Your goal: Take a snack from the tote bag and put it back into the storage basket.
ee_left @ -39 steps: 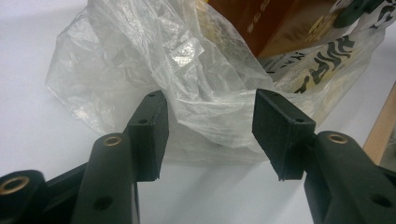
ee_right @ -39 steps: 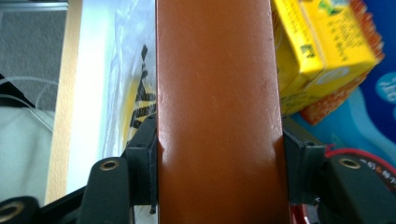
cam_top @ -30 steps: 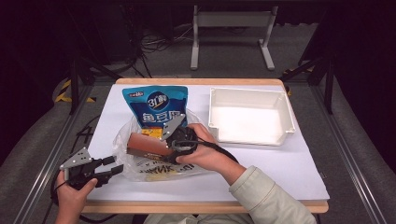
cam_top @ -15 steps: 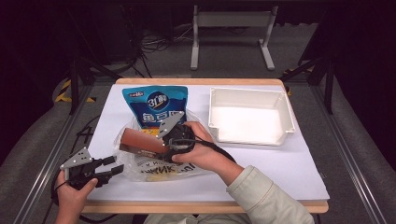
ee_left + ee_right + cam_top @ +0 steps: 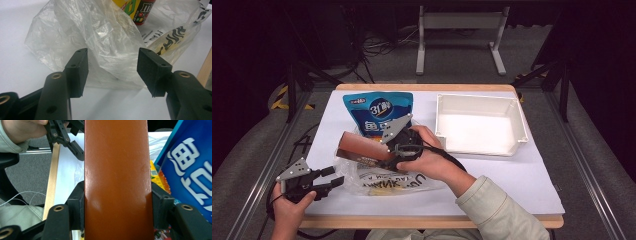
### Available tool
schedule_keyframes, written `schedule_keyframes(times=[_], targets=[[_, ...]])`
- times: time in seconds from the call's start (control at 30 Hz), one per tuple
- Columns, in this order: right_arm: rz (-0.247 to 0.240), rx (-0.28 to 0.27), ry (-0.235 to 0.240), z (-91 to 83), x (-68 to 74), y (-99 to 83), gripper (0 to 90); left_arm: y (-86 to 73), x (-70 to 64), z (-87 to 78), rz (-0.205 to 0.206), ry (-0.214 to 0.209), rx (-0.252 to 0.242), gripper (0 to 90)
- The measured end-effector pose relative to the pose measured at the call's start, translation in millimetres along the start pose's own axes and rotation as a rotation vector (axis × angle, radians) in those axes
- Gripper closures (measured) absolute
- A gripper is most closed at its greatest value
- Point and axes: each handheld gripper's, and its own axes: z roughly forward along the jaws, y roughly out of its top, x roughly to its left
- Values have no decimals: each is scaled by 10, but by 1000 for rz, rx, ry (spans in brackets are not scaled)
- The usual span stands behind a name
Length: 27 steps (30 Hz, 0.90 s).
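- Near the surface's (image 5: 522, 175) front edge I see a clear plastic bag (image 5: 377, 177); blue pouch (image 5: 379, 112) and white tray (image 5: 479, 125) sit toward the back.
- My right claw (image 5: 384, 150) clamps a brown box (image 5: 362, 146) over the bag.
- My left claw (image 5: 329, 179) gapes wide at the front-left corner.

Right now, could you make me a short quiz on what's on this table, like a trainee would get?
1. True or false: the right gripper grips a brown box.
2. The left gripper is: A open, B shut on the plastic bag.
3. Fill in: the white tray stands to the ____ of the blue pouch in the high view.

Key: 1 true; 2 A, jaws apart just short of the bag; 3 right.
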Motion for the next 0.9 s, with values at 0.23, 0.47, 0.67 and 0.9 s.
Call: schedule_keyframes(times=[0.23, 0.47, 0.67, 0.9], targets=[[0, -12, -4, -141, -34, 1, 423, 6, 3, 3, 5, 18, 7, 317], [10, -16, -14, -295, -80, -37, 423, 21, 5, 11, 21, 16, 3, 258], [31, -28, -29, -476, -151, -96, 423, 20, 2, 5, 16, 23, -9, 206], [49, -32, -48, -643, -214, -160, 423, 19, 19, -12, 6, 70, -16, 58]])
